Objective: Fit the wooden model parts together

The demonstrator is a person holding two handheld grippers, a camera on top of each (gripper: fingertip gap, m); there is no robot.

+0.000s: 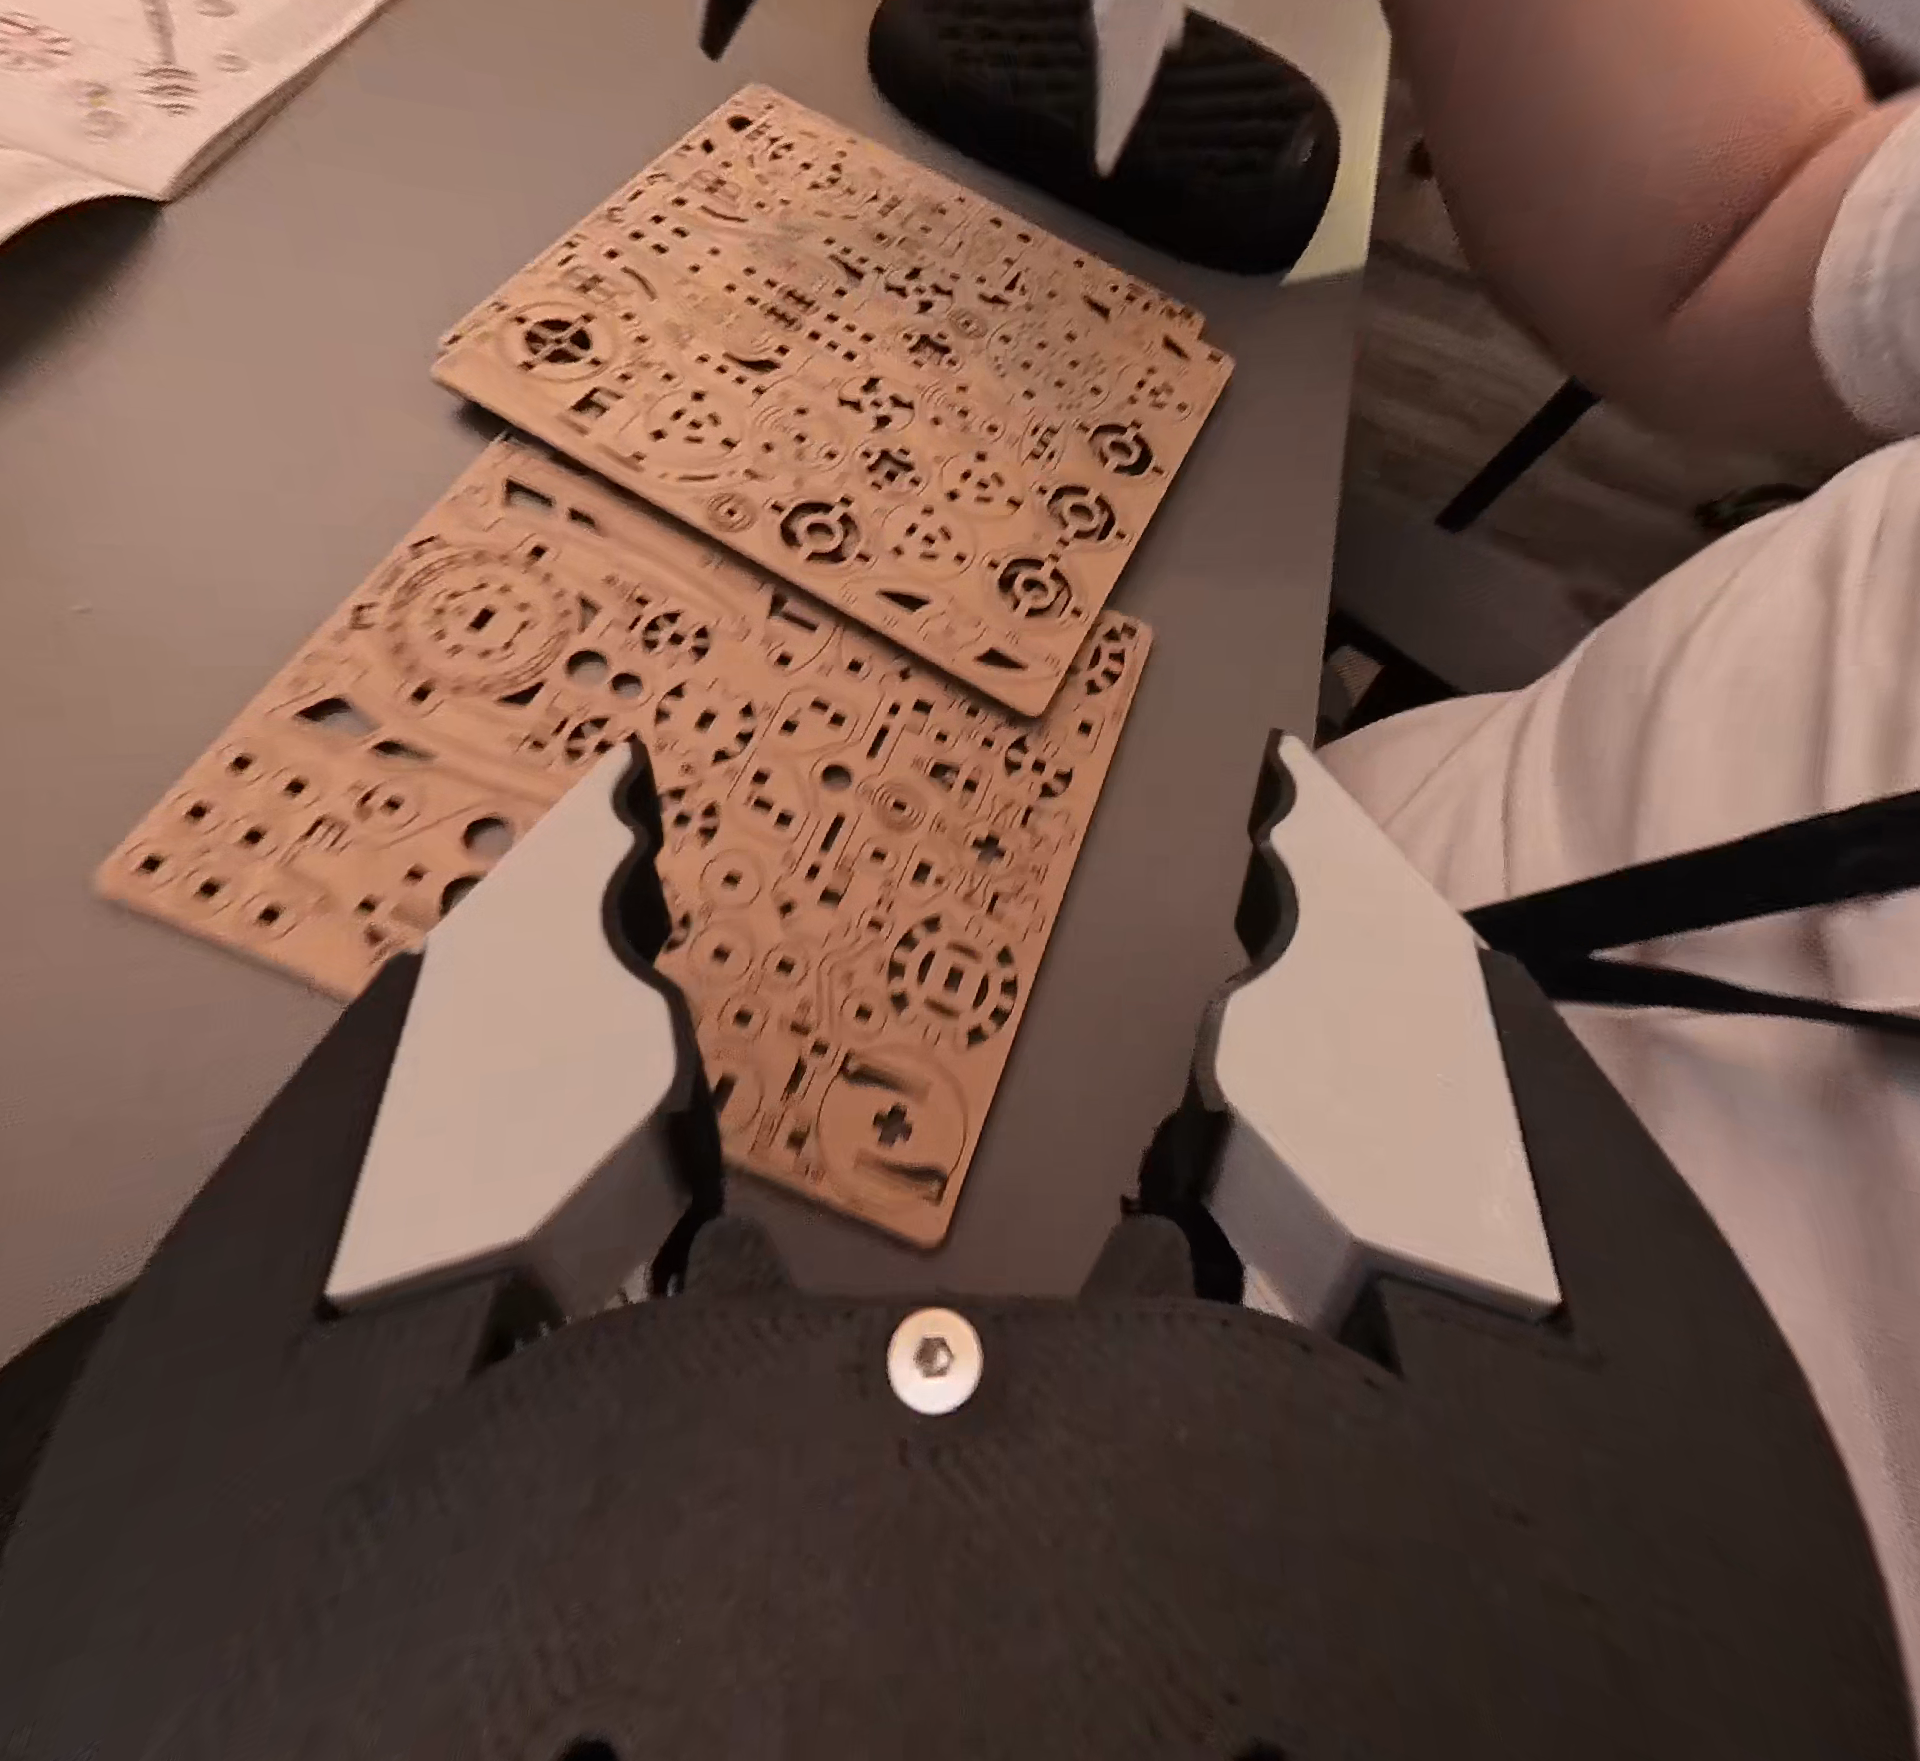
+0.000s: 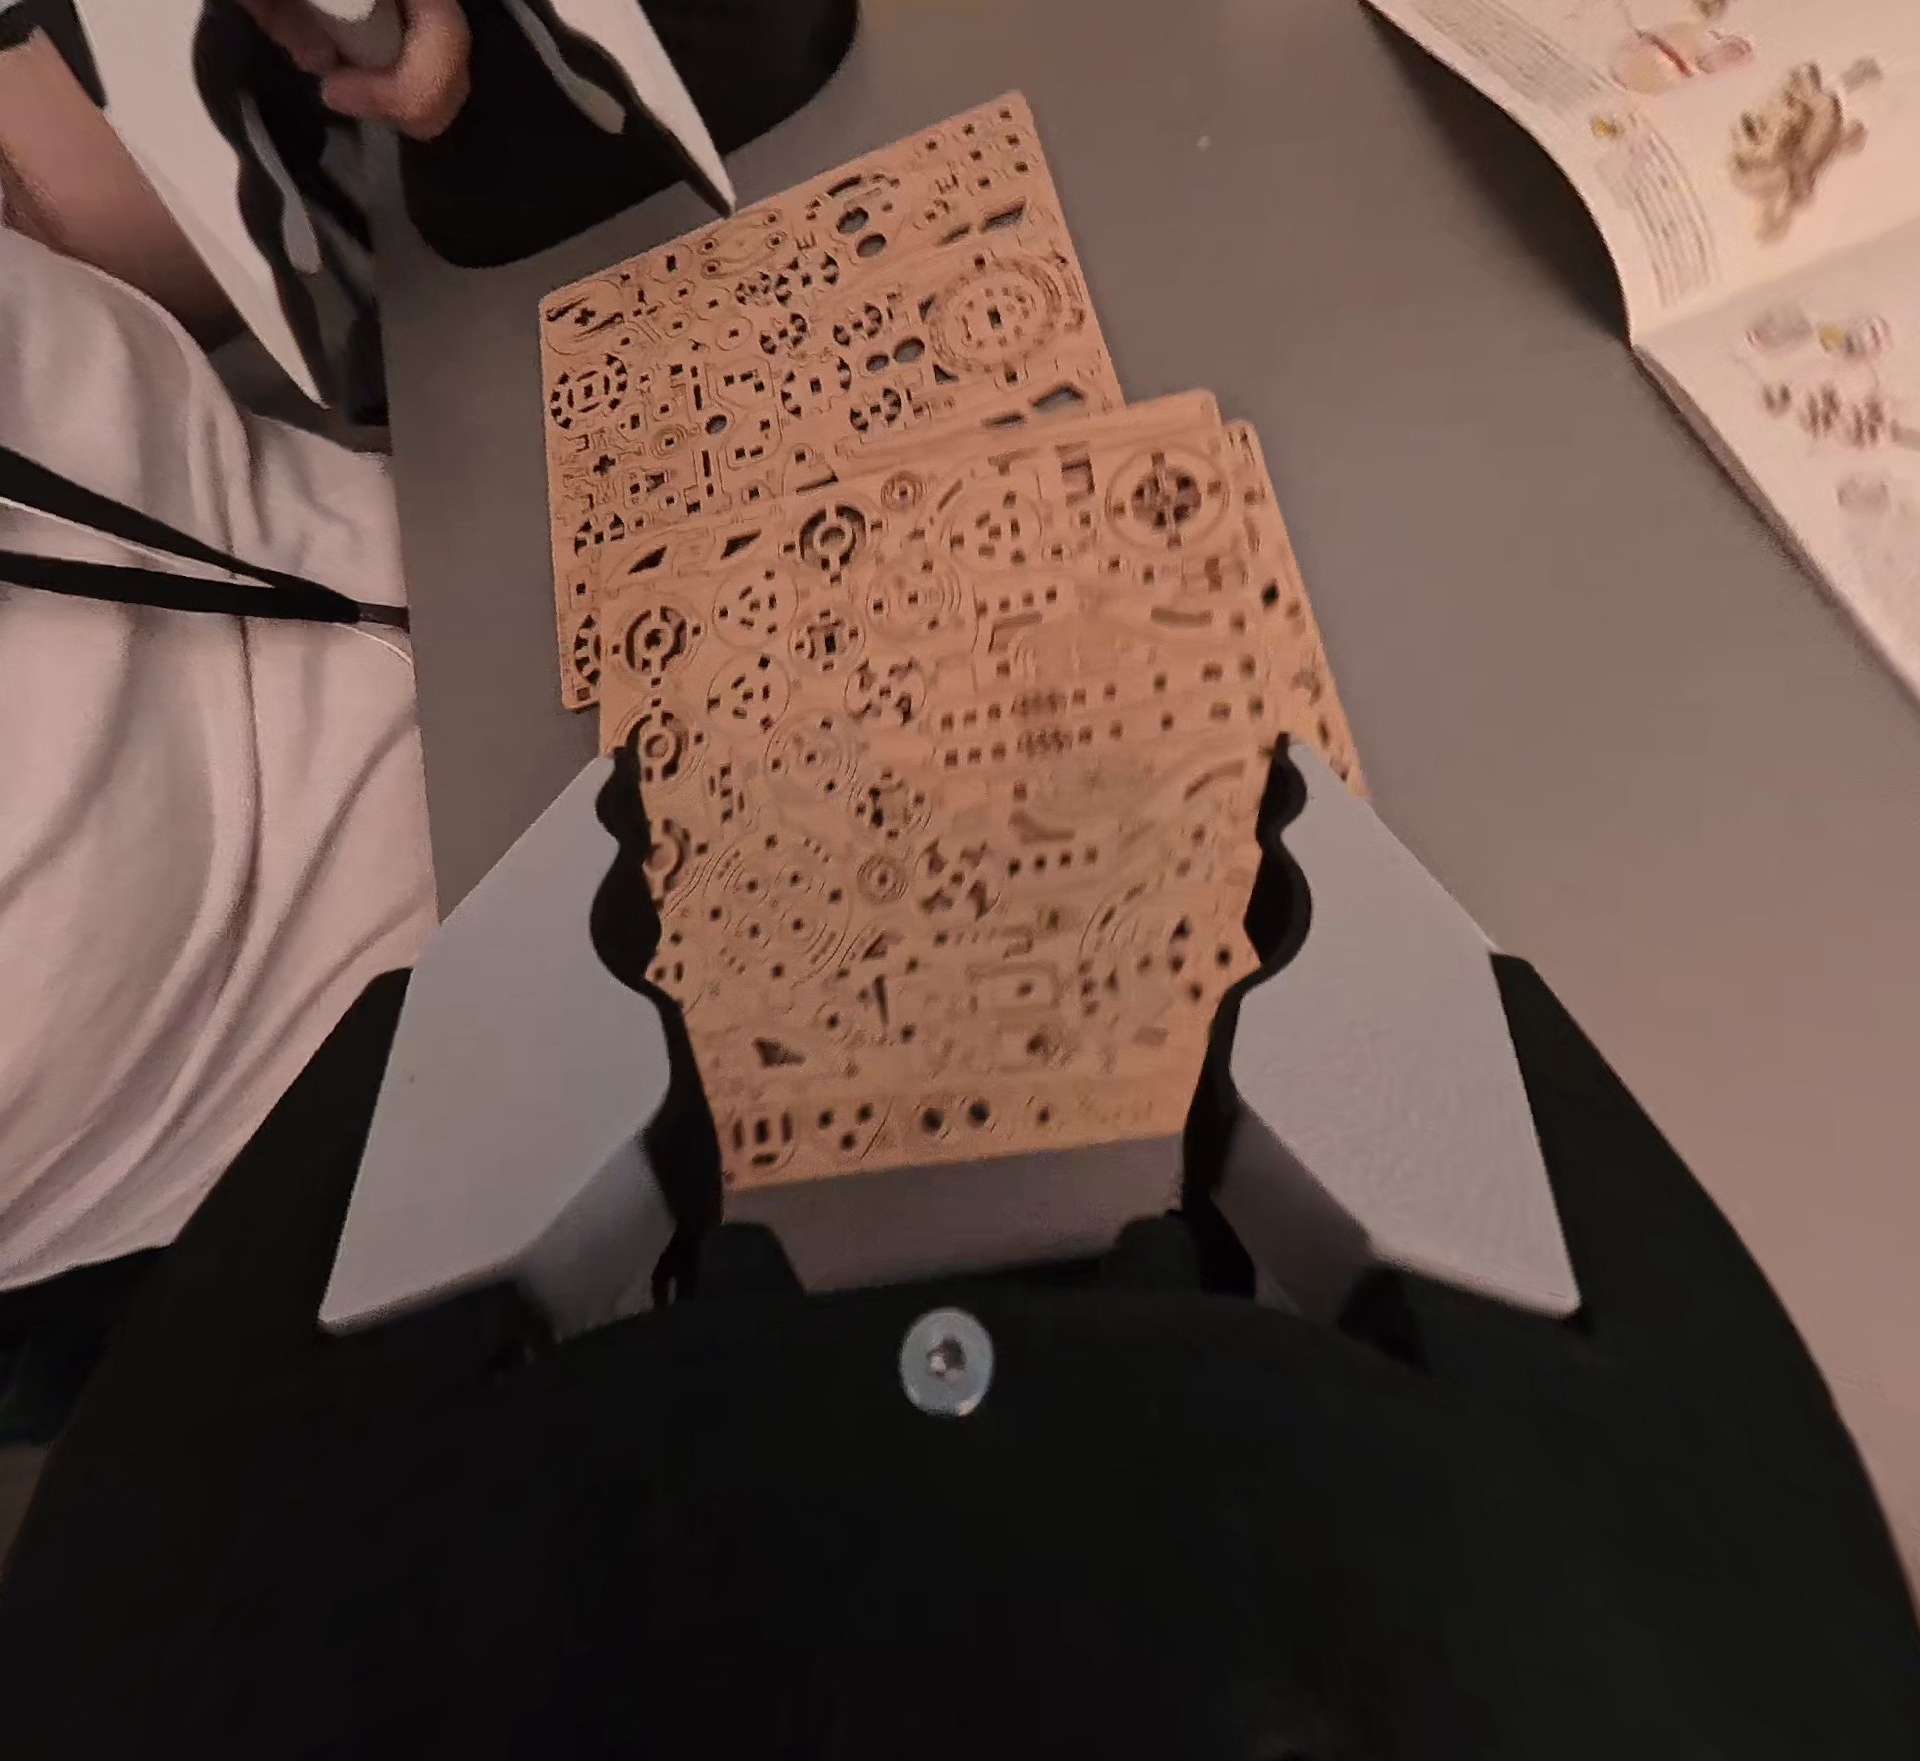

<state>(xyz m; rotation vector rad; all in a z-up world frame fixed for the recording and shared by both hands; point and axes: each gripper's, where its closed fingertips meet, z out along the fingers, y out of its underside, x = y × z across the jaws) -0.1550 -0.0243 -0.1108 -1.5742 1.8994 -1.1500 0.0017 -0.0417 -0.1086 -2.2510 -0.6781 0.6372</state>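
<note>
Here, the left gripper (image 1: 956,761) and right gripper (image 2: 951,755) are hovering wide open, empty, over tan laser-cut wooden sheets (image 1: 831,392) lying overlapped on the grey table (image 1: 260,423).

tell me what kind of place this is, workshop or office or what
Probably an office or hobby desk, not a workshop: a plain grey table holds laser-cut wooden sheets and an open instruction booklet, with a seated person at the edge and an office chair leg beyond.
</note>
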